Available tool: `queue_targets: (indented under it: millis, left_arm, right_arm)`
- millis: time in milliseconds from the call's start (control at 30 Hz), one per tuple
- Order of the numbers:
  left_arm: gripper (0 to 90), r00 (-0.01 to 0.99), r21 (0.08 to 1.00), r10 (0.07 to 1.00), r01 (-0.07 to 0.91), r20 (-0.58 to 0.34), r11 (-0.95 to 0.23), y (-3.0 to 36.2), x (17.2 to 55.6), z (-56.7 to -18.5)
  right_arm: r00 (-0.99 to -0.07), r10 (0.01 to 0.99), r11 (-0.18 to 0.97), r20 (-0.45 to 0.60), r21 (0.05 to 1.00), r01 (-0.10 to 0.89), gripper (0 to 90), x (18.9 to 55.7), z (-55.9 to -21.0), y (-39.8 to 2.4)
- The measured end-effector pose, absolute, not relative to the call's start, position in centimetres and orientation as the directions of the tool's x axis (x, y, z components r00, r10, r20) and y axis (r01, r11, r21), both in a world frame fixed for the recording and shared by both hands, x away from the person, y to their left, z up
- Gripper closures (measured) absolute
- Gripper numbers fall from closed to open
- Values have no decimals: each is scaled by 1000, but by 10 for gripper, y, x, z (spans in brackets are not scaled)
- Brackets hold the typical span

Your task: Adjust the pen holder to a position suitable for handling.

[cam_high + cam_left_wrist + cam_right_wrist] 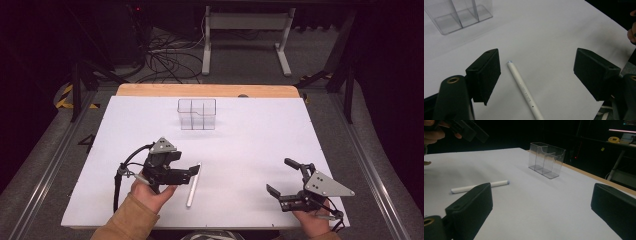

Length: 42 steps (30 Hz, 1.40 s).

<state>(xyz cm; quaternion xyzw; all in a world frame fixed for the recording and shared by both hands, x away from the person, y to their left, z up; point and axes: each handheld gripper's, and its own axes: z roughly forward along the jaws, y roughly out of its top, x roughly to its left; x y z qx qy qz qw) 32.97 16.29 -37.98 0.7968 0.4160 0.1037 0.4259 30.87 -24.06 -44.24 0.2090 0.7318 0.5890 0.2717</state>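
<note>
Centrally, a slim white cylindrical pen (193,184) lay flat on the matte white tabletop sheet (250,150), toward its near edge. The black two-jaw left gripper (192,170), held in a hand (150,192) with a tan sleeve, hovered just beside and over the pen's far end; in the left gripper view the pen (524,91) lay between its wide-spread jaws, nearer the left-hand one, touching neither. The black right gripper (287,176), topped by a grey triangular plate, was well apart from the pen at the sheet's near right, jaws likewise spread and holding nothing. A clear rigid plastic organiser box (197,114) with internal dividers stood upright toward the far side. From the right gripper view the pen (480,186) showed a smooth barrel with a faintly bluish tip, and the box (547,160) showed glossy transparent walls.
</note>
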Motion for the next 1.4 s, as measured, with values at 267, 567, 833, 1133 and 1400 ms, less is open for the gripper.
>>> queue_targets:
  millis: [267, 567, 833, 1133, 1400]
  left_arm:
    - [264, 611, 720, 749, 637, -257, -274, 163, 338, -379]
    - [263, 603, 686, 754, 665, -260, -296, 158, 340, -380]
    - [290, 556, 620, 790, 722, -259, -306, 155, 347, -385]
    - [366, 536, 525, 799, 779, -271, -344, 144, 357, -396]
    - [397, 493, 443, 817, 830, -299, -339, 141, 365, -406]
  right_arm:
    - [-767, 624, 219, -150, 976, -13, 40, 309, -443, -240]
    - [-770, 619, 218, -154, 976, -20, 40, 310, -442, -239]
    - [-782, 604, 210, -155, 977, -32, 40, 314, -439, -236]
    - [-798, 589, 170, -128, 985, -33, 51, 316, -436, -238]
    - [-803, 583, 152, -124, 988, -42, 51, 313, -435, -243]
